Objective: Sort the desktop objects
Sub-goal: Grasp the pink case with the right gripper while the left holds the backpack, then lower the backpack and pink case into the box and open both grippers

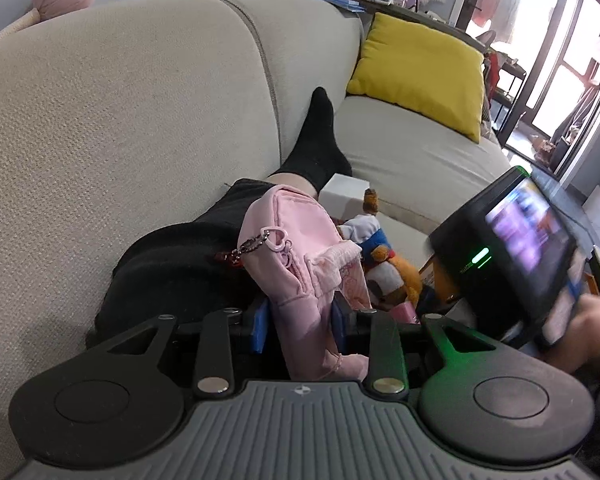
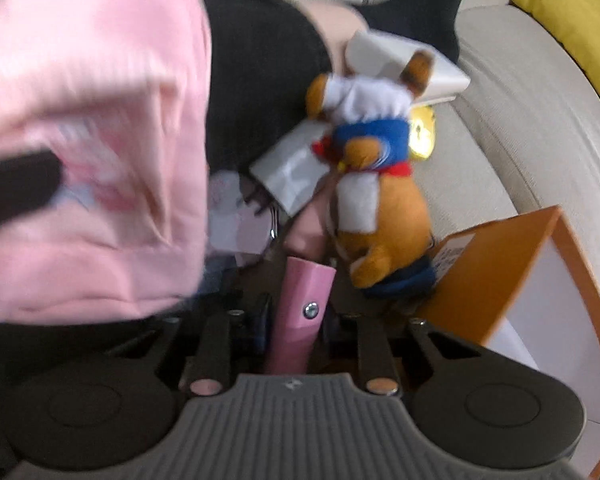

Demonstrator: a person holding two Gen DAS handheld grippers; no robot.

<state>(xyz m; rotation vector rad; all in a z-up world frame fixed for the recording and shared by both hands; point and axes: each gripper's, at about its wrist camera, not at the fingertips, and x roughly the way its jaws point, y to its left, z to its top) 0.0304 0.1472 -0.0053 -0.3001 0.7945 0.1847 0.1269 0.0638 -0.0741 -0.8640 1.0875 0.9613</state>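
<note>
Left tongs [image 1: 300,320] clamped on the soft pink fabric pouch [image 1: 296,248], held raised above the person's lap on the ribbed beige sofa [image 1: 120,120]; its bead chain and clip dangle loose. Right tongs [image 2: 296,312] closed on a rigid, smooth pink handle [image 2: 300,300] with a screw head, above the plush toy [image 2: 376,184] and orange box [image 2: 500,272]. Recommendation: keep the pouch mouth presented steadily; guide the handle in squarely, clear of the chain.
</note>
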